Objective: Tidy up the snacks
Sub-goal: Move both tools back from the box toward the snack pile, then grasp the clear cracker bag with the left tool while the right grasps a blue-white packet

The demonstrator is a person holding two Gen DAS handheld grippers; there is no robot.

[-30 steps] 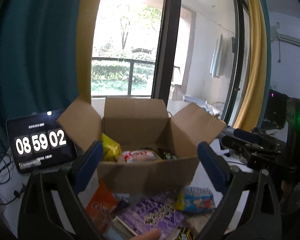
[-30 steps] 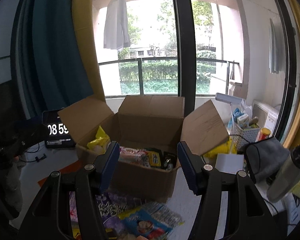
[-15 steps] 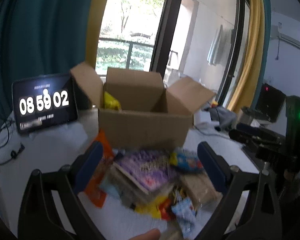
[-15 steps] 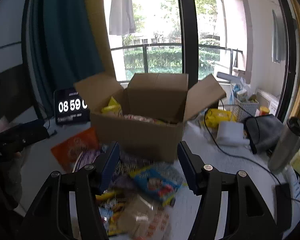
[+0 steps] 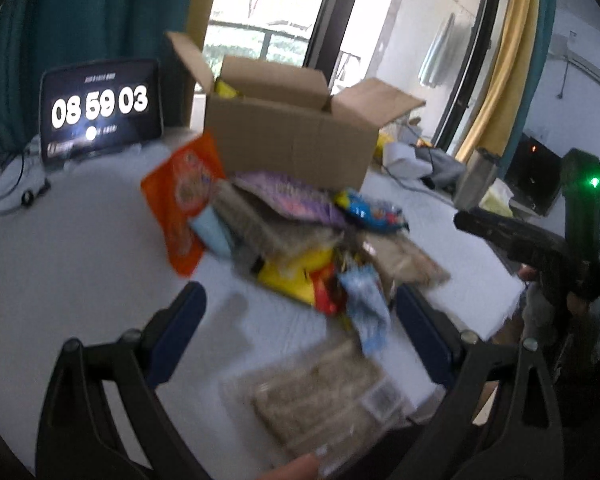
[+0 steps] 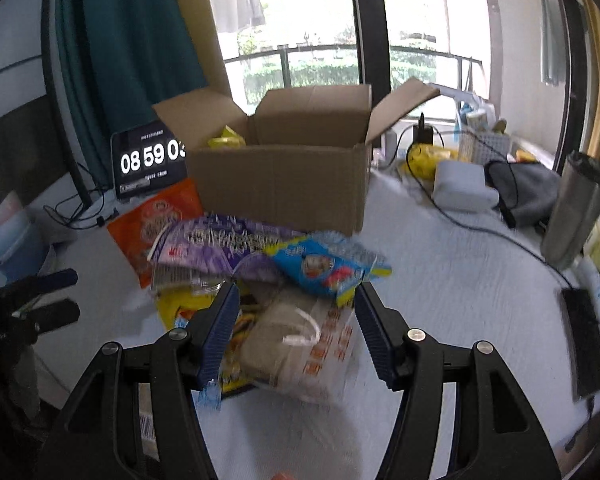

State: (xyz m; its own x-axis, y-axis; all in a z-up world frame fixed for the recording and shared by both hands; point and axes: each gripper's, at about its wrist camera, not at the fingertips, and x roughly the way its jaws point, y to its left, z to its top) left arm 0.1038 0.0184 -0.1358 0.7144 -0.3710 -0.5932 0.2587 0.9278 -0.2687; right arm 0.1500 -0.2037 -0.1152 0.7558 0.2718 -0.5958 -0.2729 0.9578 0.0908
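Note:
An open cardboard box (image 5: 292, 140) (image 6: 284, 184) stands on the white table, a yellow packet showing inside it. In front of it lies a pile of snack packets: an orange bag (image 5: 184, 204) (image 6: 156, 220), a purple bag (image 5: 288, 196) (image 6: 220, 244), a blue packet (image 6: 320, 266) and a clear pack of brown bars (image 5: 320, 396). My left gripper (image 5: 300, 320) hangs open above the near part of the pile. Over a pale wrapped packet (image 6: 308, 344) my right gripper (image 6: 296, 316) is open too, nothing between its fingers. In the left wrist view the right gripper (image 5: 532, 248) shows at the right edge.
A tablet clock (image 5: 100, 110) (image 6: 152, 160) stands left of the box with cables beside it. To the right lie a grey pouch (image 6: 528, 192), a white block (image 6: 464, 190), a steel flask (image 6: 576, 208) and a dark cabled device (image 6: 584, 340).
Both grippers have come down and tilted toward the table. The box has moved up in both views and the snack pile now fills the lower middle. Both grippers stay open.

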